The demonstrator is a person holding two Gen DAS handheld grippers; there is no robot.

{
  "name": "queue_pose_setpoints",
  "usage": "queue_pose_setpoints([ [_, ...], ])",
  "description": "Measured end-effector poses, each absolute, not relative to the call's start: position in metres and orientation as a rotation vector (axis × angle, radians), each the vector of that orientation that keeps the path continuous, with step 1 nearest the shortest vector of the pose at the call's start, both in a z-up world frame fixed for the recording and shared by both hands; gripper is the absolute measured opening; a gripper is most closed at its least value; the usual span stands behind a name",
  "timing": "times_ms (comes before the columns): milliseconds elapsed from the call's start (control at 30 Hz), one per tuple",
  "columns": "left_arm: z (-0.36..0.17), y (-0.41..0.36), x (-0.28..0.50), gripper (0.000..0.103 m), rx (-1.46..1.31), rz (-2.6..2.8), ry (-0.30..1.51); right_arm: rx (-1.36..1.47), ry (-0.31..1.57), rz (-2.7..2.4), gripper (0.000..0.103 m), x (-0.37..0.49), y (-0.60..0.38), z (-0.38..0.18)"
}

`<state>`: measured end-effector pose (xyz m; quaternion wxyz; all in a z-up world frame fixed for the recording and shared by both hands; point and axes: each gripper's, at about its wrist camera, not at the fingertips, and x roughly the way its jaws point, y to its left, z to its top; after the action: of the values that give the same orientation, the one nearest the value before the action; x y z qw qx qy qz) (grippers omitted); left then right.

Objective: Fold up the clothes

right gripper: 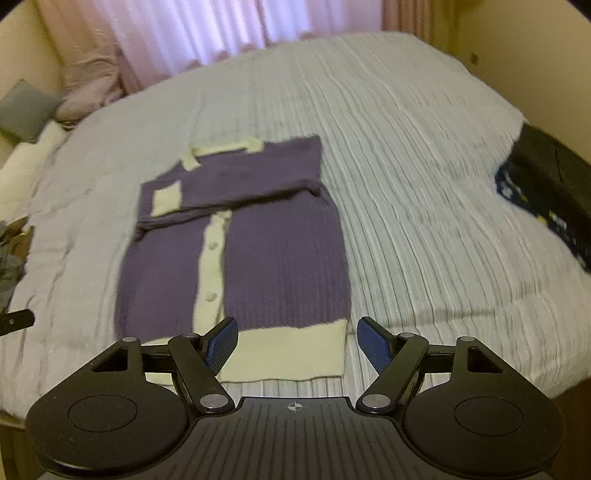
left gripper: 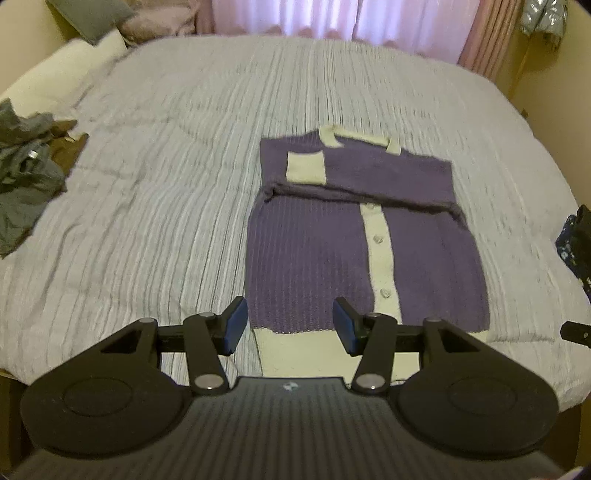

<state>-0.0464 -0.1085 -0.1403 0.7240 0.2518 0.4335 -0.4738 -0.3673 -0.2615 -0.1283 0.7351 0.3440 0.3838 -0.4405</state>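
Note:
A purple knit cardigan (left gripper: 310, 251) (right gripper: 280, 251) with a cream button band, collar, pocket and hem lies flat on the striped bedspread (left gripper: 155, 192) (right gripper: 424, 192), its sleeves folded across the chest. My left gripper (left gripper: 290, 325) hovers open above the hem's near left corner, nothing between its blue pads (left gripper: 234, 325). My right gripper (right gripper: 297, 341) hovers open over the cream hem's near right corner, its pads (right gripper: 373, 341) apart and empty. Part of the other gripper shows at each view's edge.
A pile of grey and brown clothes (left gripper: 26, 162) lies on the bed's left side. A dark floral item (right gripper: 543, 192) sits at the right edge. Pillows (left gripper: 74, 74) lie at the far left, with pink curtains (left gripper: 332, 22) behind the bed.

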Motion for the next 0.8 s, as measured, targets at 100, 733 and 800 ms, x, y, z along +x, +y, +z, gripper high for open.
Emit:
queue_pose_setpoints([
  [100,-0.156,-0.119,-0.023,0.047,0.563,-1.056,1.002,0.796,0.856,-0.991,0.075,-0.368,-0.275,-0.144],
  [733,-0.317,-0.093,0.076,0.045,0.197,-1.064,1.442,1.148,0.752,-0.96,0.075,-0.419,-0.303,-0.267],
  [800,-0.337,-0.09,0.076,0.044,0.169,-1.056,1.455,1.161,0.741,-0.936,0.075,-0.425,-0.307,-0.281],
])
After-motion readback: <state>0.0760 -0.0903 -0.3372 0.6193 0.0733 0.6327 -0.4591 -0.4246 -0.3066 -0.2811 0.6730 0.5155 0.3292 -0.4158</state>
